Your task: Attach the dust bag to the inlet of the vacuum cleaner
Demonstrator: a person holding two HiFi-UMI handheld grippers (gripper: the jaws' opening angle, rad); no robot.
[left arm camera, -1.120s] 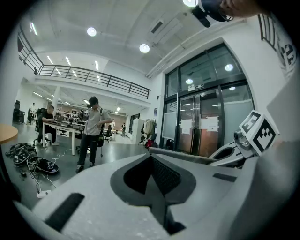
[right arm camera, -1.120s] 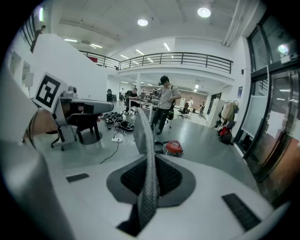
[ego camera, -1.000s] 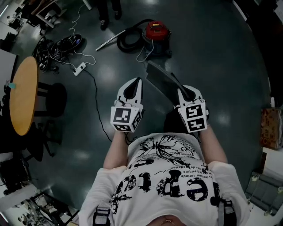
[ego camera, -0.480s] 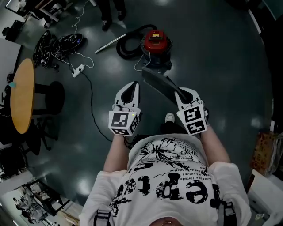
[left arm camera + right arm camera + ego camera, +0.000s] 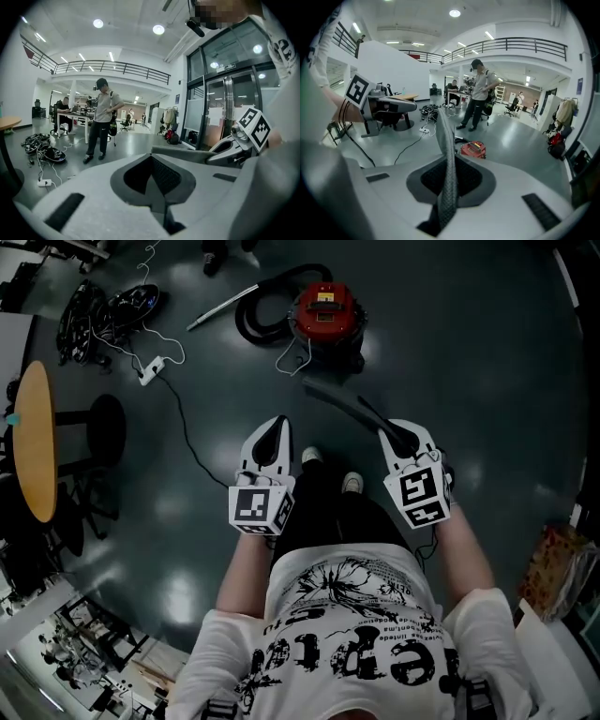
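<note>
While the dust bag (image 5: 339, 401) juts forward as a flat grey sheet, its near edge sits pinched in the right claw (image 5: 394, 432). The right gripper view shows those jaws clenched on the fabric, which rises edge-on out of the gap between them. The bag's far end points toward the red vacuum cleaner (image 5: 323, 317), which stands ahead on the dark surface (image 5: 450, 352), apart from the bag, with its black hose (image 5: 255, 322) curled at its left side. The left claw (image 5: 275, 432) is held level beside the right one, its jaws pressed together with nothing between them. Farther left, a white power strip (image 5: 150, 368) and a tangle of cables (image 5: 103, 310) lie on the same surface. Compared with a second ago, the bag stays in the same grip and points the same way. Two shoes (image 5: 310, 456) now show between the claws, where none showed then.
</note>
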